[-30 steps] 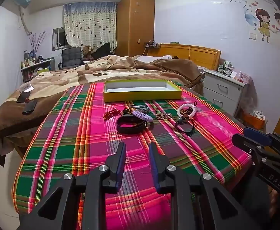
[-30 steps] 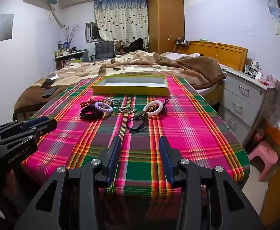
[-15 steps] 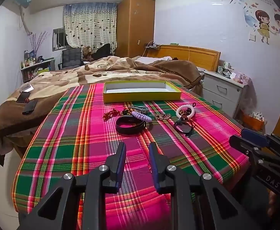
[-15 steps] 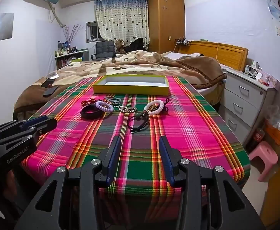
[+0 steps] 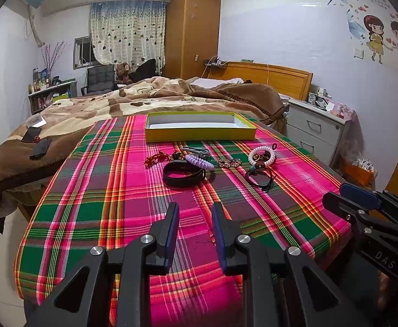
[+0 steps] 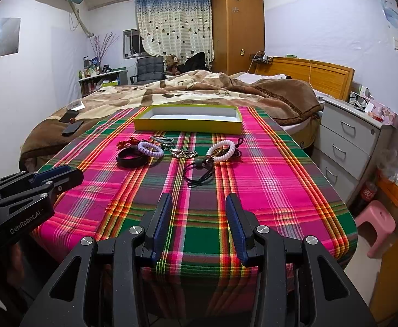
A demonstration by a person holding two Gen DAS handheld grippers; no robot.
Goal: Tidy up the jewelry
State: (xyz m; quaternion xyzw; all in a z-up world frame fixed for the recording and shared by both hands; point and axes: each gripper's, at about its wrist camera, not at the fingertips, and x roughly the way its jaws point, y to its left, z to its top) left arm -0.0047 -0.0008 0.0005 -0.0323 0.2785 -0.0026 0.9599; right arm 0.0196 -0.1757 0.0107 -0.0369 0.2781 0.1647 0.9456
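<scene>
On the plaid-covered desk (image 5: 89,204), the jewelry lies in a loose row near the middle, short of the far edge. Leftmost is a red beaded piece (image 5: 155,158), then a black band (image 5: 182,173) with a lilac coil bracelet (image 5: 199,161) touching its far rim. Just beyond them lies a grey metal clip (image 6: 162,139). Next comes a small gold chain (image 5: 227,162), then a white coil bracelet (image 5: 261,156) over dark beads, and a thin black hair tie (image 6: 199,174) just nearer the near edge. A shallow yellow tray (image 5: 199,133), nothing visible inside, sits along the far edge behind the row. The left gripper (image 5: 193,223) hovers above the near edge, fingers spread and holding nothing; the right gripper (image 6: 197,218) hovers likewise, fingers spread wider, pointing toward the hair tie.
</scene>
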